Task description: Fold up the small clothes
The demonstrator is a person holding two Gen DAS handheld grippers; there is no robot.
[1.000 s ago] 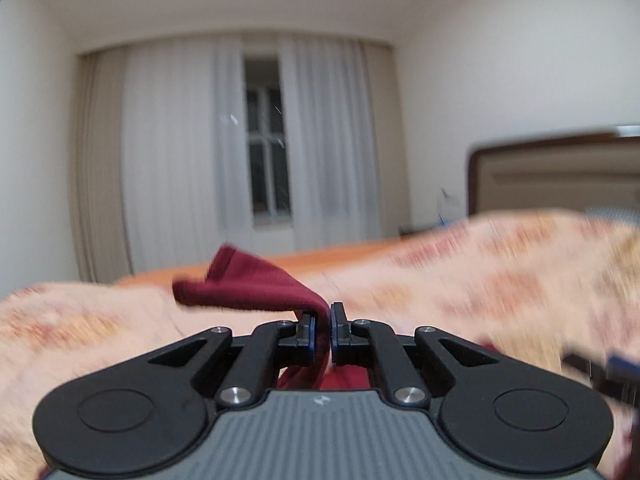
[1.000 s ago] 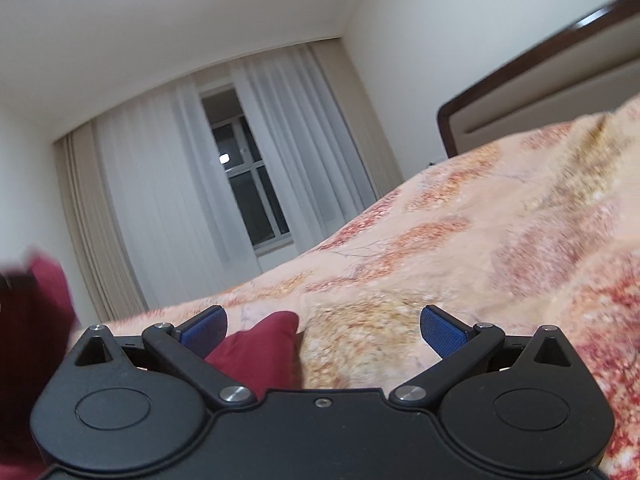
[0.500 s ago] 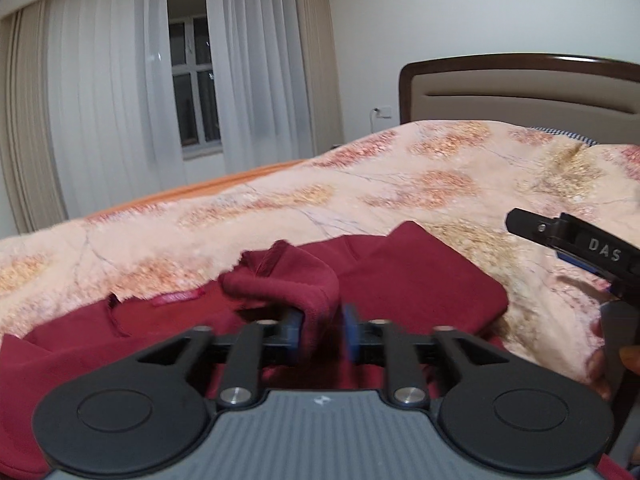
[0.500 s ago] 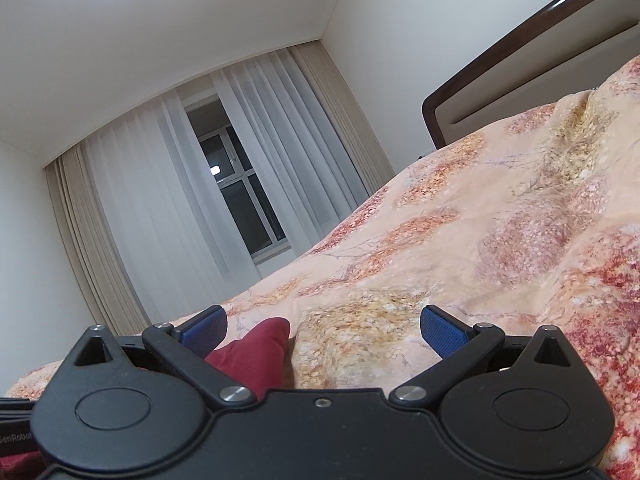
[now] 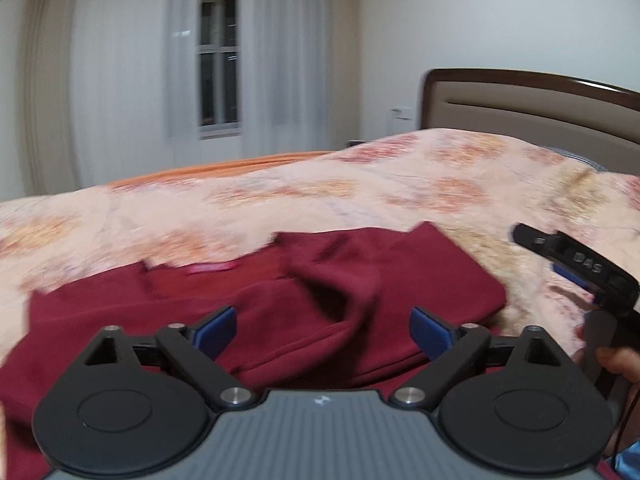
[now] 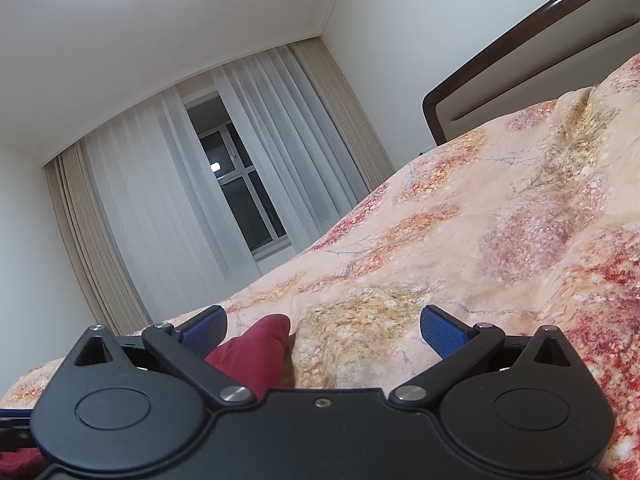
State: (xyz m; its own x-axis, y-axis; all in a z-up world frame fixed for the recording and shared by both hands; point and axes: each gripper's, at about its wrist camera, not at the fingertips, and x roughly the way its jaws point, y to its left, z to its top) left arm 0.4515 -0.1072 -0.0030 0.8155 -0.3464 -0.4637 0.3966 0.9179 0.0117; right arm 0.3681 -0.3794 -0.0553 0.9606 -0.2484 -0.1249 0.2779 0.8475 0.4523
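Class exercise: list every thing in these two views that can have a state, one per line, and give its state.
left gripper: open, holding nothing
right gripper: open, holding nothing
maroon garment: lying on the bed, partly folded, rumpled
curtains: drawn, with a gap at the window
floral bedspread: spread over the bed, wrinkled

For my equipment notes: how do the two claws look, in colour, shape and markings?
Both claws, left claw and right claw, have black linkage arms, round black hubs, silver pivot bolts and blue pads. The left body is grey and ribbed; the right claw's side bears the letters "DAS".
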